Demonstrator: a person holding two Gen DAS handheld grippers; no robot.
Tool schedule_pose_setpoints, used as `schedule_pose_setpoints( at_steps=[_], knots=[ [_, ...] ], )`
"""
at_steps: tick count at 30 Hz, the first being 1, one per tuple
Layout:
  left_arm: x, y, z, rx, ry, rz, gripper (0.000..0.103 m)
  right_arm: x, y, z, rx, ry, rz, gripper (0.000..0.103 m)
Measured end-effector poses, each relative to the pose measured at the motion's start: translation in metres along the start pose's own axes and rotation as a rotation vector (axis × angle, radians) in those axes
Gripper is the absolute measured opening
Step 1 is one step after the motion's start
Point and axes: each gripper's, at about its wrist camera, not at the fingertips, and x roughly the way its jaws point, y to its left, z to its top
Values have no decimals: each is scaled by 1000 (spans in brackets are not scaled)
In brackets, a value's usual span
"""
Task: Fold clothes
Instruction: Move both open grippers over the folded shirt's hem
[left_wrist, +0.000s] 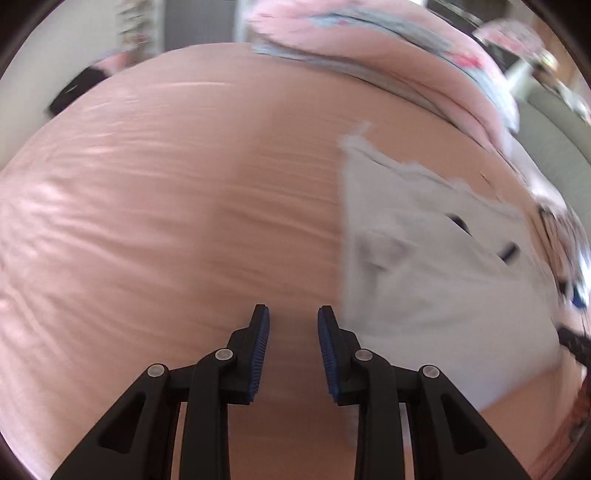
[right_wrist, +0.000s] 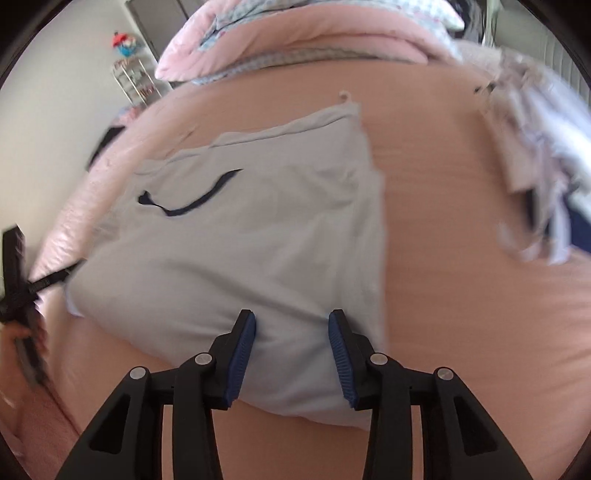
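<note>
My left tongs (left_wrist: 293, 314) sit nearest the lens, black arms with blue ribbed pads (left_wrist: 258, 354), and they stand parted with a narrow gap and nothing in it; only the bare pink sheet (left_wrist: 166, 221) shows between them. They point down at the bed. The grey garment (left_wrist: 424, 277) lies just to the right of my left tongs, its near edge close beside the right pad, though whether it touches I cannot tell through the blur.

My right tongs (right_wrist: 291, 321) stand a little wider apart and hang over the near end of the same garment (right_wrist: 240, 240). The cloth shows between the pads (right_wrist: 341, 354), but they do not press on it, so I hold nothing. The garment lies flat on the sheet (right_wrist: 461, 295), roughly folded, with a dark cord (right_wrist: 192, 199) curling across its upper part and a small loop at its far corner.

At the left edge of the right view I see my other tool (right_wrist: 18, 280), blurred. A pink duvet (right_wrist: 295, 33) is bunched at the head of the bed, and a pile of pale clothes (right_wrist: 535, 158) lies to the right, well apart from the garment.
</note>
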Motion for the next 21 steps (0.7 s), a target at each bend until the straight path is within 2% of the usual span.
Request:
schedule_pose_setpoints(
  at_steps=[2, 4, 5, 8, 9, 10, 11, 13, 16, 18, 19, 20, 21],
  knots=[
    [-11, -3, 5, -26, -45, -98, 24, -10, -12, -1, -15, 2, -86, 40],
    [-15, -28, 9, 58, -69, -186, 24, -14, -19, 6, 12, -12, -71, 41],
    [-11, -45, 10, 113, -54, -224, 24, -15, -19, 12, 23, -22, -58, 42],
    [15, -87, 9, 234, 62, -318, 24, 0, 3, 33, -2, -27, -42, 42],
    [30, -93, 9, 259, 121, -299, 24, 7, 11, 40, -16, -25, -37, 42],
    [42, -95, 10, 278, 156, -248, 24, 18, 16, 47, -28, -3, -34, 42],
    [48, -92, 11, 282, 158, -220, 23, 30, 22, 53, -40, 22, -33, 42],
    [48, -76, 20, 229, 132, -199, 9, 42, 25, 53, -53, 65, -65, 42],
    [36, -58, 36, 146, 60, -93, 7, 46, 16, 63, -68, 35, -131, 42],
    [25, -58, 37, 134, 16, -75, 7, 45, 6, 71, -45, 7, -188, 42],
    [18, -66, 34, 161, -19, -68, 7, 44, 2, 74, -15, -2, -181, 42],
    [15, -75, 31, 203, -33, -87, 7, 43, -1, 78, 7, -10, -162, 42],
    [16, -84, 28, 250, -16, -141, 8, 43, 2, 81, -3, -13, -134, 42]
  ],
)
